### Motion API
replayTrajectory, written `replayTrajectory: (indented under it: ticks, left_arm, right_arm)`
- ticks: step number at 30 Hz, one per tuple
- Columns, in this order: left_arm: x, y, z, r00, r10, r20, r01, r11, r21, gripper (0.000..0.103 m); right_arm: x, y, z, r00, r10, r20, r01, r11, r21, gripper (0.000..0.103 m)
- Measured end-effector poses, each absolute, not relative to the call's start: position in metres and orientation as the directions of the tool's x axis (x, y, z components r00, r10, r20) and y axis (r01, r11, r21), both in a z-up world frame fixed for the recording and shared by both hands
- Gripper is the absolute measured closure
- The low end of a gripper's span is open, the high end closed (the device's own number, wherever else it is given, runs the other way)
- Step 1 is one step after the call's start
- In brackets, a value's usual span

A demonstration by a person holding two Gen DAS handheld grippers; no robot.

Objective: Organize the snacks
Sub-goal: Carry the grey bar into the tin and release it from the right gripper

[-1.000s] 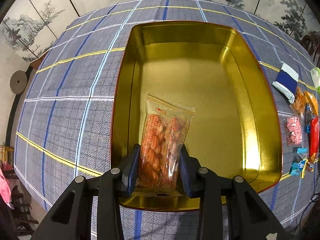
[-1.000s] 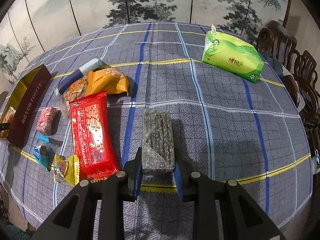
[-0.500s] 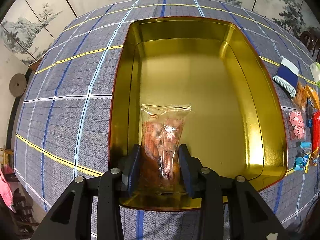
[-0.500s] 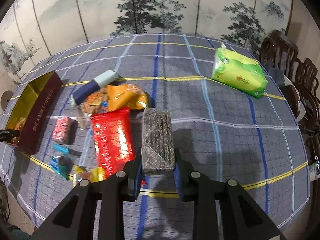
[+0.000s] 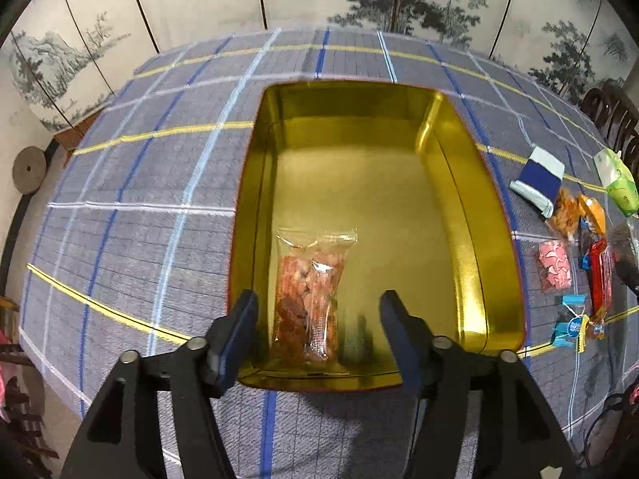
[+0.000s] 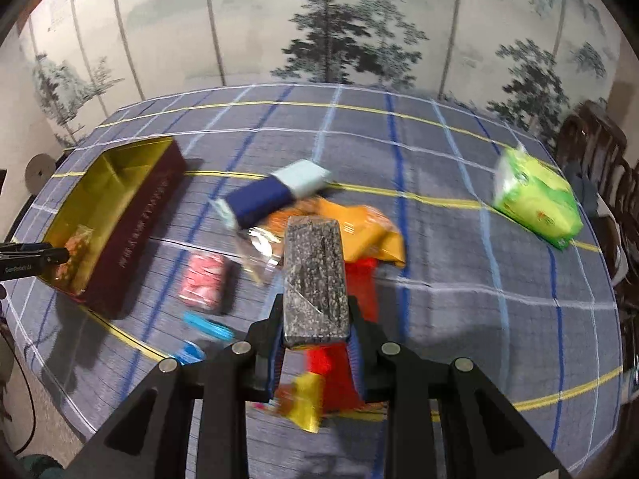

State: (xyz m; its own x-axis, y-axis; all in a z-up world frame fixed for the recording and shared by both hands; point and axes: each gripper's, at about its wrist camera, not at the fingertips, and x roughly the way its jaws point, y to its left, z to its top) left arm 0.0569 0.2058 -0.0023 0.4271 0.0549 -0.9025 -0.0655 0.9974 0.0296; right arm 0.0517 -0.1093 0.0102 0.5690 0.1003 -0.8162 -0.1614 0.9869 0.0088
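A gold tin with dark red outer walls stands on the checked tablecloth; it also shows at the left of the right wrist view. A clear packet of orange snacks lies in its near left corner. My left gripper is open, its fingers apart on either side of the packet and not touching it. My right gripper is shut on a dark speckled snack bar and holds it above the pile of snacks.
Loose snacks lie right of the tin: a blue and white pack, an orange bag, a red packet, a pink packet, small blue and yellow sweets. A green tissue pack lies far right. Chairs stand beyond.
My left gripper has opened and let the orange snack packet go into the tin. My right gripper has lifted the speckled bar and swung left towards the tin.
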Motion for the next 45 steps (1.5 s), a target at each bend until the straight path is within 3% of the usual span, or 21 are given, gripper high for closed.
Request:
replayTrajectory:
  ticks: [12, 24, 45]
  left_arm:
    - [0.039, 0.241, 0.026, 0.482, 0.194, -0.855, -0.217, 0.971, 0.098, 0.037]
    - [0.006, 0.289, 0.011, 0.398, 0.260, -0.880, -0.375, 0.921, 0.102, 0.034]
    - [-0.013, 0.310, 0.006, 0.364, 0.255, -0.896, -0.433, 0.898, 0.080, 0.034]
  right_arm:
    - [0.058, -0.005, 0.021, 0.541, 0.239, -0.807, -0.386, 0.922, 0.014, 0.076]
    - [0.062, 0.083, 0.026, 0.491, 0.343, -0.801, -0.531, 0.847, 0.038, 0.076]
    - [0.080, 0.134, -0.015, 0.451, 0.265, -0.852, -0.591, 0.804, -0.063, 0.076]
